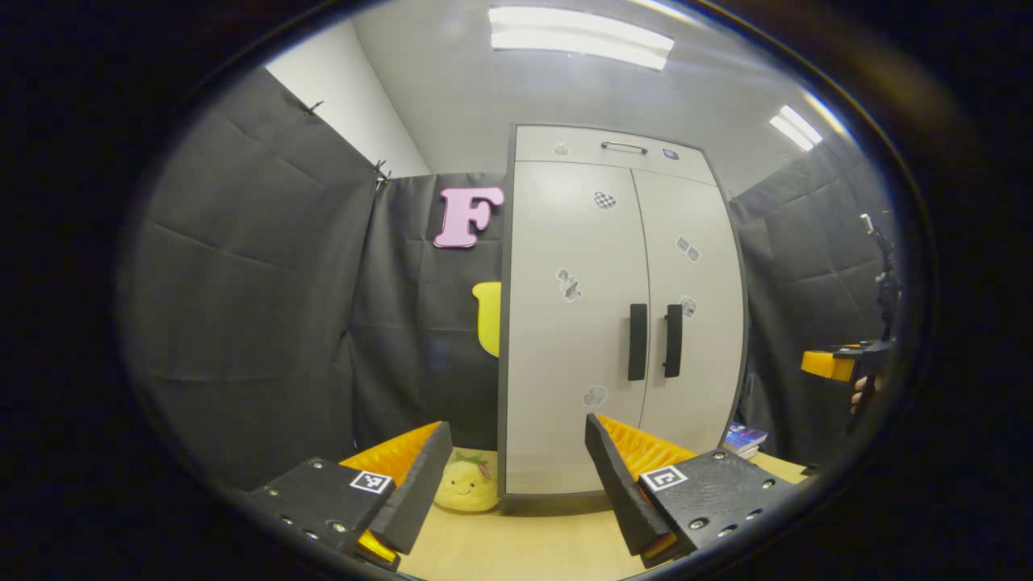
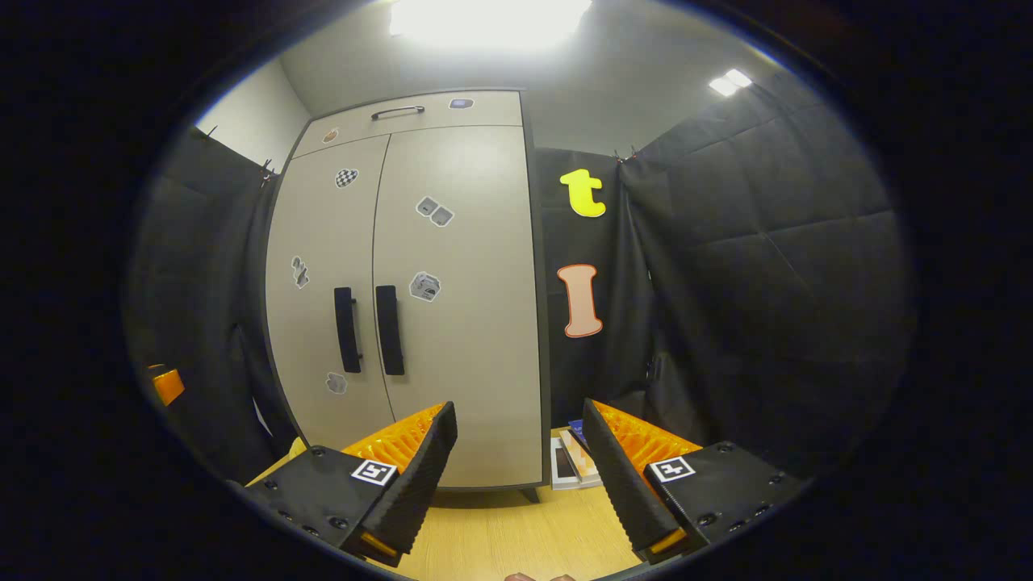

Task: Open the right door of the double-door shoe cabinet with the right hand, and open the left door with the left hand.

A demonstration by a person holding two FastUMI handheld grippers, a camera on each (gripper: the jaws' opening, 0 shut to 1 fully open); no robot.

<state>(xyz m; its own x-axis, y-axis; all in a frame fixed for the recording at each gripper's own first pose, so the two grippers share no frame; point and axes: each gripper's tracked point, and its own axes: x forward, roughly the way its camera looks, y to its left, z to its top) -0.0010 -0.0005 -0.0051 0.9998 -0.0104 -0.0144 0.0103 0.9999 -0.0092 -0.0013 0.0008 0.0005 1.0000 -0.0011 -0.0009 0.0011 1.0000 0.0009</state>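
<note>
I see the tall pale-grey double-door shoe cabinet point(image 1: 621, 323) shut, black handles point(image 2: 369, 329) untouched; my left tool point(image 1: 516, 452) and right tool point(image 2: 520, 436) both spread, holding nothing.

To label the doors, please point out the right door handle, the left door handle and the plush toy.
right door handle point(image 2: 391, 329): right gripper view, middle of the bar.
left door handle point(image 1: 637, 341): left gripper view, middle of the bar.
plush toy point(image 1: 466, 484): left gripper view, on its face.

open floor before cabinet point(image 1: 565, 339), books point(image 2: 577, 464) probably aside
</note>
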